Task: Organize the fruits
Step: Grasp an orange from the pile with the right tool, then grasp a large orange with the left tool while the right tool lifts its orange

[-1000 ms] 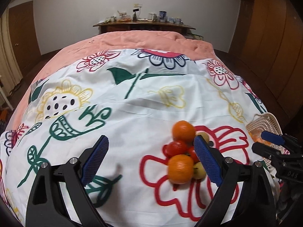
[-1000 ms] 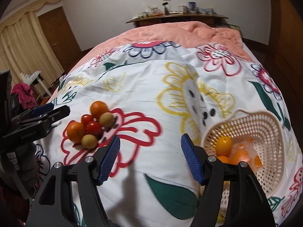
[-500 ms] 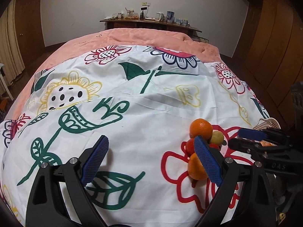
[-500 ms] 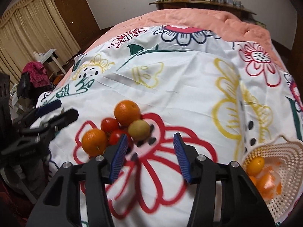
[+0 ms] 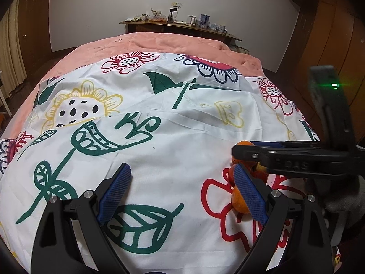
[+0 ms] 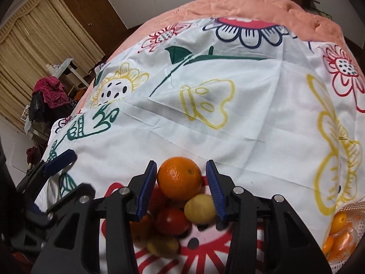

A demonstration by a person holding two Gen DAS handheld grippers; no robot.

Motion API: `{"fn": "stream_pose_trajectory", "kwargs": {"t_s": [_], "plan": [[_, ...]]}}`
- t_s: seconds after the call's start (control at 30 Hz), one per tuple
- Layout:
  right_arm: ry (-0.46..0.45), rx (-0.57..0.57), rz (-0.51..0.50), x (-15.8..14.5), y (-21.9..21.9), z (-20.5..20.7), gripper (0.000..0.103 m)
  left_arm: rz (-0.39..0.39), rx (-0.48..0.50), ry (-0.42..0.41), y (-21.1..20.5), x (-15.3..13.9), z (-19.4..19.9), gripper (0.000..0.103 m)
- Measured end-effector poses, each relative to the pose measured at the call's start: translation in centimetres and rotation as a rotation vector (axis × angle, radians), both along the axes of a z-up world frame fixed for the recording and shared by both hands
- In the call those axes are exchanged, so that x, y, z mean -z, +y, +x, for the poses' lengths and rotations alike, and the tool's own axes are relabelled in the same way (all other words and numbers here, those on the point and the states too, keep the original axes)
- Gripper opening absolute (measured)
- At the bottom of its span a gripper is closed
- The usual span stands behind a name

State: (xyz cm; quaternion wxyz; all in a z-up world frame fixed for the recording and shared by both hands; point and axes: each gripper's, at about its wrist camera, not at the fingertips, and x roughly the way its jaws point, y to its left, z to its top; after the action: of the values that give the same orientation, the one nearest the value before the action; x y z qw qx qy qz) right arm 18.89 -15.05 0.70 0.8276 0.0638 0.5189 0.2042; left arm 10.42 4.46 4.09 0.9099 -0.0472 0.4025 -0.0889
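A pile of fruit lies on the flowered bedsheet [image 6: 228, 118]: a large orange [image 6: 179, 177], a yellow-green fruit [image 6: 200, 208], a red tomato [image 6: 171, 221], another yellow fruit [image 6: 162, 244] and more behind the fingers. My right gripper [image 6: 181, 186] is open, its blue pads on either side of the large orange with small gaps. In the left wrist view the right gripper [image 5: 285, 157] crosses over the pile, and a second orange [image 5: 239, 202] shows behind my finger. My left gripper [image 5: 182, 196] is open and empty above the sheet, left of the pile.
A cream plastic basket [image 6: 349, 207] holding oranges [image 6: 338, 220] sits at the right edge of the bed. A pink quilt [image 5: 159, 45] covers the far part of the bed. A wooden shelf [image 5: 180, 26] with small items stands behind.
My right gripper moved left from the basket to the fruit pile, lowered and narrowed around the large orange. My left gripper shifted left, away from the pile.
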Motion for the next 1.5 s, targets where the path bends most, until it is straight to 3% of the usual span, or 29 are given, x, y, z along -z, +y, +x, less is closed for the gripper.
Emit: {"fn": "stream_pose_trajectory", "kwargs": {"t_s": [0.13,0.17,0.57,1.03,1.13,1.5], "plan": [[0.005,0.001,-0.026,0.4,0.6,0.3,0.044,-0.008,0.002,-0.002,0.0,0.0,-0.1,0.093],[0.003,-0.001,-0.024,0.4,0.6,0.3,0.039,-0.009,0.003,-0.002,0.0,0.0,-0.1,0.093],[-0.082,0.037,-0.033,-1.3,-0.4,-1.5,0.039,-0.004,0.012,0.001,-0.5,0.1,-0.5,0.093],[-0.157,0.116,-0.028,-2.8,-3.8,-4.0,0.039,0.018,0.125,0.019,-4.5,0.6,-1.6,0.093],[-0.158,0.131,-0.014,-2.8,-4.4,-4.3,0.039,0.024,0.14,0.025,-5.0,0.9,-1.5,0.088],[-0.169,0.16,0.03,-3.1,-5.7,-5.0,0.039,-0.045,0.23,0.105,-6.1,1.8,-0.8,0.05]]}}
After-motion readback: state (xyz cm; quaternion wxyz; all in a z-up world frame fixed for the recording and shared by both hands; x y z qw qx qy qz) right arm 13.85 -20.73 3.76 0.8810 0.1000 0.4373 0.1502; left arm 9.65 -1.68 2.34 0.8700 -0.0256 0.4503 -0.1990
